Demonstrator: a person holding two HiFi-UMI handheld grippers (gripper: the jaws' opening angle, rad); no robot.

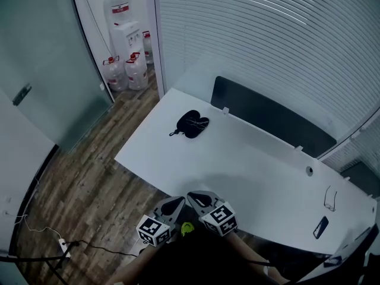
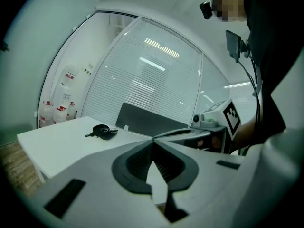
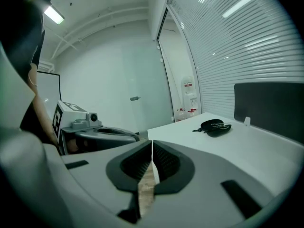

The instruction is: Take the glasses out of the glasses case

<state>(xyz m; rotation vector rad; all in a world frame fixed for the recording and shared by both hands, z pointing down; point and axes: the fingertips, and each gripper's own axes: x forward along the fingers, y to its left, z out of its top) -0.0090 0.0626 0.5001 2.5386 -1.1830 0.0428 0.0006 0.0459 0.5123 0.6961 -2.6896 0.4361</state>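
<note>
Seen from above, an office corner. At far left a water dispenser (image 1: 126,31) and spare bottles (image 1: 127,71) stand on a wood floor (image 1: 89,177). A white table (image 1: 255,177) crosses the middle, with a dark panel (image 1: 267,120) along its far edge. Near the table's left end lies the black case (image 1: 191,124), open. The glasses (image 1: 193,122) seem to rest in it, showing as thin pale lines, but they are too small to tell how they sit. At bottom centre, off the table's near edge and well apart from the case, the person holds both tools side by side: the left gripper (image 1: 176,202) and, just beside it, the right gripper (image 1: 199,196). Each gripper's own view shows its jaws pressed together with nothing between them, and the case small in the distance. At the table's right end lie a thin wiry object (image 1: 330,198) and a small dark flat item (image 1: 320,227), neither clear enough to name. The glasses are probably light, thin and easily bent, with slippery lenses that scratch. A gentle pinch on the bridge or on a temple arm near the hinge looks safest, not on a lens. The case also looks light and may slide on the smooth table, so the other gripper would likely need to steady its rim.
</note>
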